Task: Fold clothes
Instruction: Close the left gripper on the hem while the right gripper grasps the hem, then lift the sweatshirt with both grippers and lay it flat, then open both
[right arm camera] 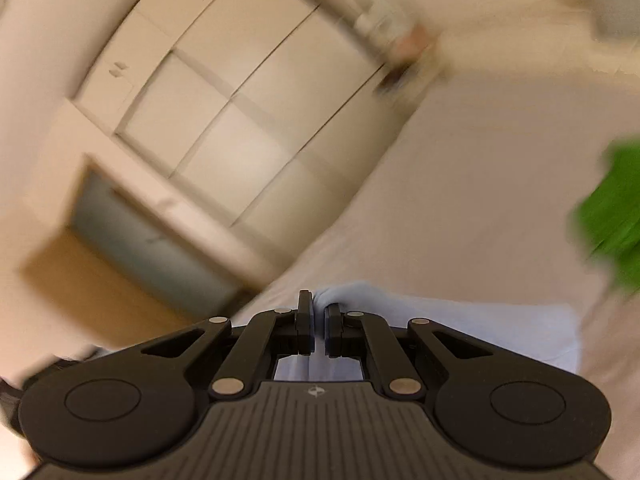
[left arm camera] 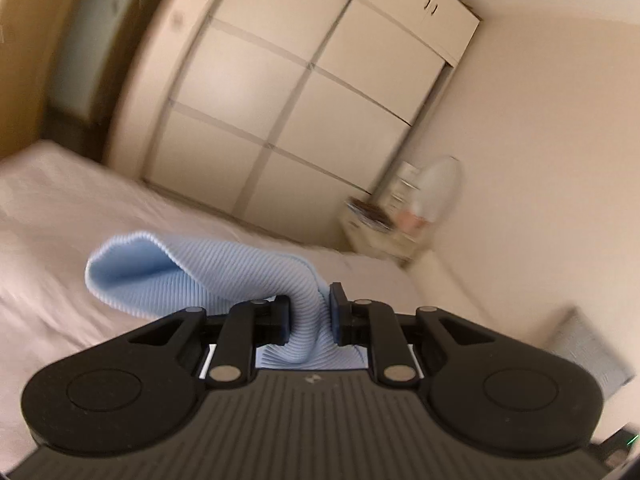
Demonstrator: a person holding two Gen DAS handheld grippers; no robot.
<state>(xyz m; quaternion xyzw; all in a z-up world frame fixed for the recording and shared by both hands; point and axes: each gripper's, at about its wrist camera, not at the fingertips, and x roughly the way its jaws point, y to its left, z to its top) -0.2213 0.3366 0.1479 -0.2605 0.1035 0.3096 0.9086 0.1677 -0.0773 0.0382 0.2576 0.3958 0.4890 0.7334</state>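
Note:
A light blue ribbed garment [left arm camera: 192,268] is pinched between the fingers of my left gripper [left arm camera: 310,312], which is shut on a bunched fold of it; a loose end curls out to the left above the bed. In the right wrist view, my right gripper [right arm camera: 317,322] is shut on a thin edge of the same light blue garment [right arm camera: 480,328], which trails off to the right over the bed. Both views are tilted and blurred, with the grippers held above the mattress.
A bed with a pale sheet [left arm camera: 60,240] lies below. A cream wardrobe with sliding doors [left arm camera: 288,92] stands beyond it. A small bedside table with clutter [left arm camera: 384,220] sits by the wall. A green cloth [right arm camera: 612,216] lies on the bed at right. A grey cushion [left arm camera: 588,352] shows at the right.

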